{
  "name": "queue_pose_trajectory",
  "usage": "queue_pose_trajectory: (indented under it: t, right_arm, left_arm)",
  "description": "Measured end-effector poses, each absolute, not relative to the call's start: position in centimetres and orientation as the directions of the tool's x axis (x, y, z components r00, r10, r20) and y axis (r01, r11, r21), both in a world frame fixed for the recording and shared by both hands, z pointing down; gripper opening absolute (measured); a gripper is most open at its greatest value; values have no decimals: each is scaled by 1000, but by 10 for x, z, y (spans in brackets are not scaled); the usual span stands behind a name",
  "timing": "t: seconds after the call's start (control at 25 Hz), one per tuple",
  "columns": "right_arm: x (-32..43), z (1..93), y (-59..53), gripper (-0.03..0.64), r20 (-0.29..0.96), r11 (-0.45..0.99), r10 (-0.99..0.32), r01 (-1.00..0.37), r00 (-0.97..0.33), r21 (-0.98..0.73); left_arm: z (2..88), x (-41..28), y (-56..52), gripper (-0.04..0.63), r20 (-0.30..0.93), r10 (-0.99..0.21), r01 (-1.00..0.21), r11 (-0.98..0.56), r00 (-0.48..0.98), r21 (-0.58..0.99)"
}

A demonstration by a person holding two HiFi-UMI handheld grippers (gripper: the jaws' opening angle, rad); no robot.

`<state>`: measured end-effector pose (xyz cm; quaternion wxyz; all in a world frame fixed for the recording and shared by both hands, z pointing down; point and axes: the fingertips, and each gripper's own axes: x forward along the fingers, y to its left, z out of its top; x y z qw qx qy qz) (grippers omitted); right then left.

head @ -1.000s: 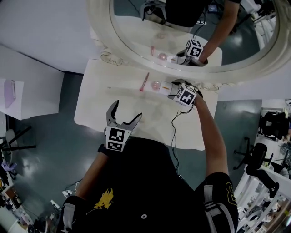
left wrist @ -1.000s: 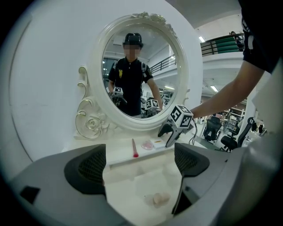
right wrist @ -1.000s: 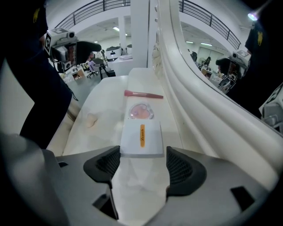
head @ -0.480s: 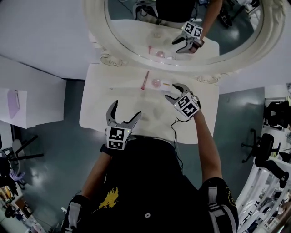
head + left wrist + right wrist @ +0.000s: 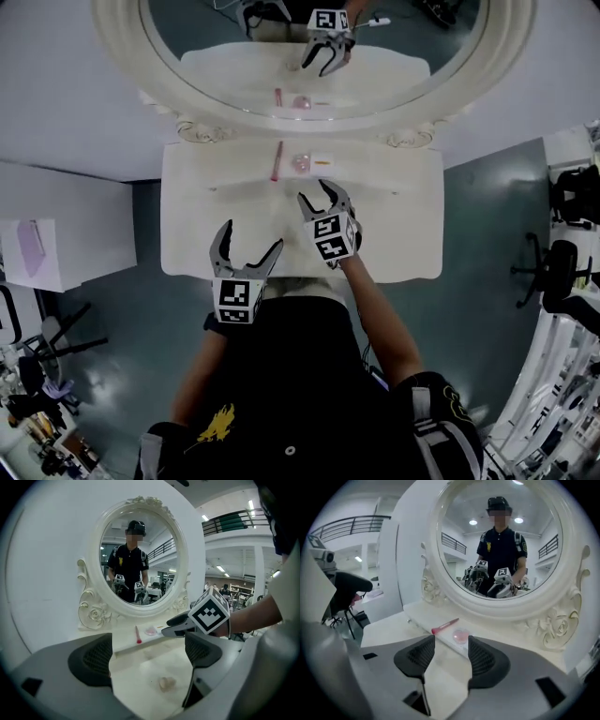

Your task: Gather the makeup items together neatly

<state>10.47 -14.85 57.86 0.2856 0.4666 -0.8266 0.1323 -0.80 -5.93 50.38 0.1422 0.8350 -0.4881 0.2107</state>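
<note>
The pink stick (image 5: 277, 161), round pot (image 5: 300, 163) and small white piece (image 5: 324, 161) lie in a close row on the ledge (image 5: 375, 165), ahead of the right gripper (image 5: 315, 193), so the gathering looks all but done. Its jaws, half apart and just closing, hold nothing; the left gripper (image 5: 251, 239) has its jaws spread wide and empty

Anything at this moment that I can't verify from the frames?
Small white item beside the round pink container: head view, too small to identify.
Pale lump on the cream tabletop: left gripper view, blurred; kind unclear.
Slim pink makeup stick: too small in every view to tell brush from pencil.
</note>
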Motion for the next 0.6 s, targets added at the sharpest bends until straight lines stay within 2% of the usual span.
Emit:
queue_pose_trajectory:
  t: [0.12, 0.32, 0.6]
  right_arm:
    - [73, 573, -147, 239, 561, 473, -727, -881, -396, -9]
    - [41, 570, -172, 197, 569, 345, -759, -936, -318, -62]
    - [19, 619, -213, 185, 668, 167, -727, -984, -160, -54]
  left_arm:
    - [503, -31, -62, 492, 489, -743, -859, -512, 457, 26]
    - [503, -89, -88, 492, 472, -744, -854, -519, 473, 37]
    - [521, -143, -108, 492, 491, -720, -848, -524, 490, 78]
